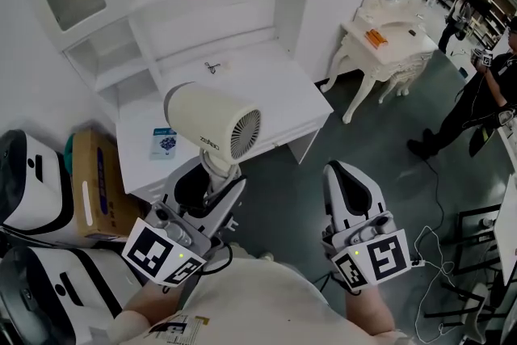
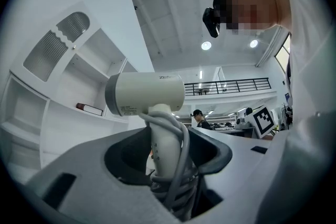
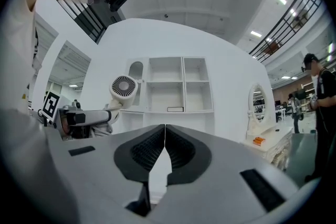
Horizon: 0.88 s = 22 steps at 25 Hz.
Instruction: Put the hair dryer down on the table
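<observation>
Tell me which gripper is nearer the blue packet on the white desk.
Left. The left gripper, shut on the hair dryer, is beside the blue packet, toward the desk's front edge; the right gripper, shut and empty, is well off over the floor.

Hair dryer [image 2: 146, 93] handle base hidden under wound cord [image 2: 180, 173].

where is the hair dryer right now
In the head view the hair dryer is centre-left, its handle clamped in the left hand-held gripper, seen against the white table, not resting on it.
</observation>
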Each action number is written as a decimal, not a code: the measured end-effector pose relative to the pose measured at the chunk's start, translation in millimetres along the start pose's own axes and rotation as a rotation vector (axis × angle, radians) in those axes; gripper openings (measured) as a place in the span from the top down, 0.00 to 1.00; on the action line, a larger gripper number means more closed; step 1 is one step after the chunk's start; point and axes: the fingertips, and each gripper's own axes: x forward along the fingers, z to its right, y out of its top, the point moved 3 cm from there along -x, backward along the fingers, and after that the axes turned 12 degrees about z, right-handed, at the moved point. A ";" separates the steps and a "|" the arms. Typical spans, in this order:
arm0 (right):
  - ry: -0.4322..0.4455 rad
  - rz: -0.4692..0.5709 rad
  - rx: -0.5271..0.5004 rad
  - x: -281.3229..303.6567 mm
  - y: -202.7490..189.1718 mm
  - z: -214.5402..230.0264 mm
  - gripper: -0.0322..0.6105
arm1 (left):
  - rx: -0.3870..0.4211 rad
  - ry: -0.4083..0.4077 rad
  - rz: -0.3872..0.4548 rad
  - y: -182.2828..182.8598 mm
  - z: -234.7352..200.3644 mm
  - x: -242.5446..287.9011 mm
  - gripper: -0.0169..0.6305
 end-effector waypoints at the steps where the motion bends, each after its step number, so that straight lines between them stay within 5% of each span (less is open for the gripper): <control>1: 0.005 0.001 0.003 -4.3 -0.1 1.6 0.92 | 0.003 0.005 0.002 -0.2 4.7 0.7 0.64; 22: -0.001 0.055 0.024 -12.6 0.9 28.2 0.92 | 0.023 -0.035 0.016 -1.2 28.3 18.5 0.64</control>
